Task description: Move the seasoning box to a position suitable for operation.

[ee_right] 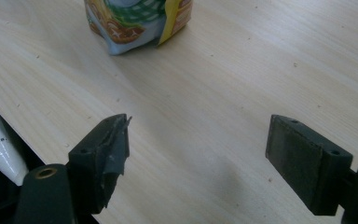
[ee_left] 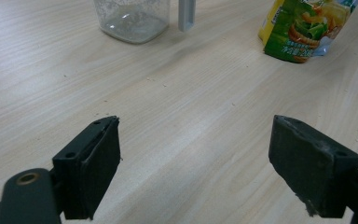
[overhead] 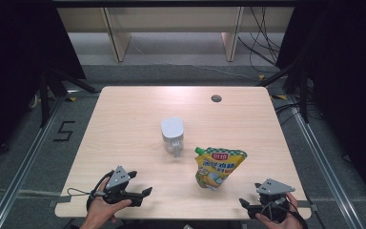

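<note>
High view: left gripper (overhead: 145,194) and right gripper (overhead: 246,206) at the near edge of the pale wooden counter (overhead: 124,124), jaws spread wide on both, nothing between them. Just beyond the right gripper, yellow-and-green printed stand-up pouch with green cap (overhead: 218,167), upright but leaning slightly. Farther back, near centre, clear plastic jug with grey lid and handle (overhead: 173,136), apparently empty, though hard to tell. Risks: soft pouch buckling or toppling under a low pinch; light jug sliding or tipping if nudged by the pouch.
</note>
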Demonstrator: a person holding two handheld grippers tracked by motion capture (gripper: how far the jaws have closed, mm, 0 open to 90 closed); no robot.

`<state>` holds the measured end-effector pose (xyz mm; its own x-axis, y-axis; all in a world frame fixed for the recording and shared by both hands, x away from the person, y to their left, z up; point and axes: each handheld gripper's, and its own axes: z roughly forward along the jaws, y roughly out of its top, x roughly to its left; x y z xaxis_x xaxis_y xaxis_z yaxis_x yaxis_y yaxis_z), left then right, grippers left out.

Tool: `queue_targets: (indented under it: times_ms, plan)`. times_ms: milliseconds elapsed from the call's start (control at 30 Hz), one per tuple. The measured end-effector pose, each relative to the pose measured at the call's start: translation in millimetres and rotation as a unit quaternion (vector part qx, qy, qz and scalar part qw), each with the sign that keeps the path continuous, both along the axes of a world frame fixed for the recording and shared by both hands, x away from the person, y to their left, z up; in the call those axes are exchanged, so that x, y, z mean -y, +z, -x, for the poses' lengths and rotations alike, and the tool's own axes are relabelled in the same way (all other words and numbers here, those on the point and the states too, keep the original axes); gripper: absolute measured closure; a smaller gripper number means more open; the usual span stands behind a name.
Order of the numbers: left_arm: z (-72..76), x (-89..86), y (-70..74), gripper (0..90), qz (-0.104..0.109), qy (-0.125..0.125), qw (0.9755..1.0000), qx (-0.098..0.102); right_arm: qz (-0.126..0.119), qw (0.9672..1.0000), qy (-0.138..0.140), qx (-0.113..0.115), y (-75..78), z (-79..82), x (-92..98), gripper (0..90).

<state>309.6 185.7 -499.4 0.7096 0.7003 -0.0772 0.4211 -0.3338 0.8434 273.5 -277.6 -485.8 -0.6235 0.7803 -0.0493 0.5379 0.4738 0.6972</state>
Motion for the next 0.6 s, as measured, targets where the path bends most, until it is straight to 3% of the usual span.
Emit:
queue_targets:
  times_ms: [33,133,167,267,300,400,467,600]
  plan:
    - [1.3,2.2,-1.1,16.2,0.012,0.008,0.9999,-0.007,0.003,1.0000,0.006,0.004,0.0,-0.7,0.7,21.9]
    - [0.2,1.3,-0.8,16.2,0.001,-0.007,1.0000,0.001,0.003,0.9999,0.011,0.011,0.4,-1.0,0.3,22.0]
    - [1.1,2.9,-1.2,16.2,0.010,-0.004,0.9999,-0.006,0.001,0.9997,0.020,0.011,-0.2,-2.0,0.4,22.0]
    - [1.5,2.9,-0.2,16.2,0.005,-0.002,1.0000,-0.006,0.005,0.9997,0.020,0.011,-0.3,-2.2,0.5,22.3]
    - [1.2,4.5,-1.3,16.2,0.020,0.003,0.9998,-0.006,0.004,0.9998,0.018,0.009,-0.6,-2.2,0.6,22.3]
    - [-0.6,2.7,-0.3,16.2,0.003,-0.005,1.0000,-0.001,0.005,1.0000,0.002,0.002,0.7,-0.1,0.3,23.0]
    - [-1.9,5.4,1.5,16.2,0.027,-0.004,0.9995,-0.012,0.012,0.9998,0.010,0.015,-0.3,-1.5,1.6,24.0]
    - [-2.4,8.2,3.1,16.4,0.027,-0.001,0.9996,-0.013,0.009,0.9999,0.009,0.009,-0.6,-2.3,2.1,23.1]
